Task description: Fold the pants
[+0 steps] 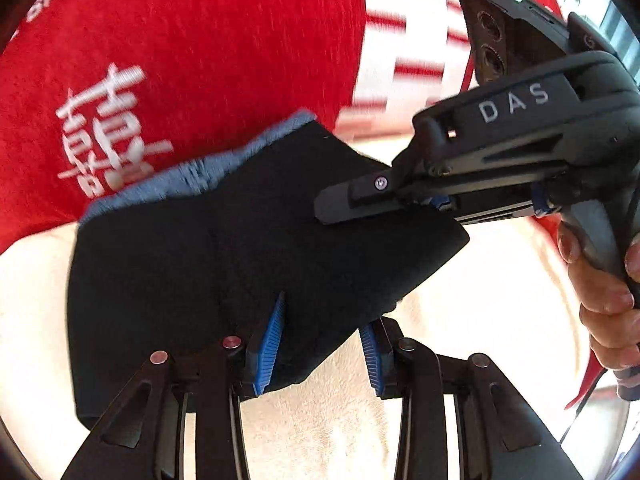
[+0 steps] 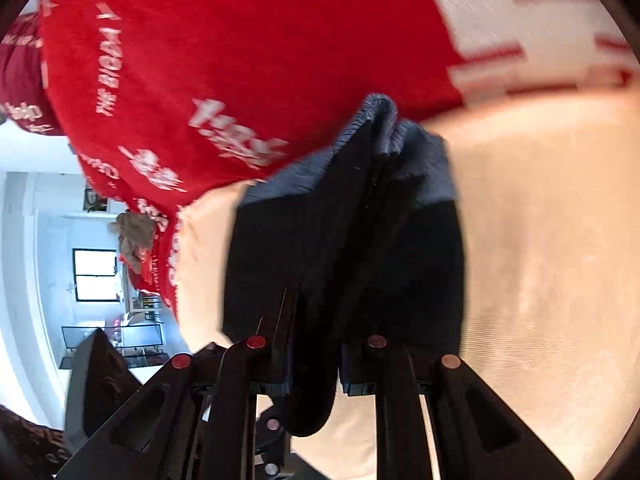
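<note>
The pants are black with a blue ribbed waistband, folded into a small bundle over a cream surface. My left gripper has its blue-padded jaws around the bundle's near edge with a gap showing; one pad lies on the cloth. My right gripper comes in from the right, jaws pressed together on the bundle's far right edge. In the right wrist view the pants run between my right gripper's fingers, and the waistband is at the far end.
A red blanket with white lettering lies behind the pants, with a red-and-white striped cloth beside it. The cream bed surface spreads below. The person's hand holds the right gripper's handle. A room with a window shows at the left.
</note>
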Demonstrator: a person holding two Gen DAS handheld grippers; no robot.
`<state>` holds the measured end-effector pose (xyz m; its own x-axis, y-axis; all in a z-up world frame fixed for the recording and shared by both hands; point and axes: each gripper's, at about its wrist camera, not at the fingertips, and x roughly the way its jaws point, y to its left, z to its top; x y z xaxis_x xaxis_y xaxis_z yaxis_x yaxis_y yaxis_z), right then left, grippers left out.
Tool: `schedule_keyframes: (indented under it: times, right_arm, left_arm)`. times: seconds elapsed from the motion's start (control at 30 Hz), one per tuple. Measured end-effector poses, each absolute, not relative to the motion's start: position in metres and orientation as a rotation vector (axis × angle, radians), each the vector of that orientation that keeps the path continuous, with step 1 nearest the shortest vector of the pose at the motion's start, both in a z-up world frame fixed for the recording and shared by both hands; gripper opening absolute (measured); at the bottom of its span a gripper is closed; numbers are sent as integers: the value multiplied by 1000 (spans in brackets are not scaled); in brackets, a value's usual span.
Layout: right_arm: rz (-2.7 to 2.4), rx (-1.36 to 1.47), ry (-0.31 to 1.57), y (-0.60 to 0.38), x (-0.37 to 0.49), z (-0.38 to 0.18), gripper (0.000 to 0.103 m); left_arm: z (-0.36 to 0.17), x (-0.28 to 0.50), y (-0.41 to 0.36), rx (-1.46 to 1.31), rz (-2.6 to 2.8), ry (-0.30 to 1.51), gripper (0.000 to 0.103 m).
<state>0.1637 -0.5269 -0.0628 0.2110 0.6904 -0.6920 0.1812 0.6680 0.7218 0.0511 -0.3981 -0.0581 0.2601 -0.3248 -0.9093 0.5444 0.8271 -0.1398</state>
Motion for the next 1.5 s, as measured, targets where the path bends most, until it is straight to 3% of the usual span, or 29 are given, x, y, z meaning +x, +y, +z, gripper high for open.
schedule_keyframes:
  times: [0.27,0.3,0.33,0.47,0.5,0.6,0.63,0.87,1.07,1.13,1.3,1.37,1.4,1.5]
  right_arm:
    - [435,870,1302,-542,148,-105,25]
    - [434,868,1298,-543,148,-103,25]
    - [429,852,1295,-543,149,-101,26]
    - [380,725,1299,-541,146,-88,27]
    - [341,681,1309,-540,146,-86,29]
    - [202,601,1327,-545,141,-82,60]
    - [164,601,1330,-551,135,-82,61]
    - [12,801,1258,-570,82,-70,61]
    - [40,1239,1139,-561,48,-103,61]
    - [29,1316,1095,-553,56,-112,21]
    - [-2,1182,1039,-554,70,-83,19]
    - [-112,1059,1109,-558,74,-81,19]
    - [-186,1026,1161,-564,73,-86,19]
    - [-270,1141,1156,-584,52,-94,23]
  left_arm:
    - [-64,37,-407,370,-580,1177,43]
    - [-60,36,-406,376,-581,1181,49]
    - [-55,35,-403,369,-580,1190,66]
    - [-39,38,-378,296,-590,1223,69]
    - [-38,38,-374,309,-577,1224,69]
    - [-43,53,-362,340,-530,1254,69]
    - [-46,60,-357,349,-503,1273,69]
    - [-61,90,-335,474,-382,1248,69]
    - [-81,105,-315,412,-373,1316,69]
    - [-80,105,-315,416,-375,1321,69]
    - [-78,111,-310,380,-387,1349,69]
    - [-85,117,-308,376,-364,1381,81]
    - [-87,119,-306,363,-363,1386,81]
    - [-88,123,-308,363,-375,1394,81]
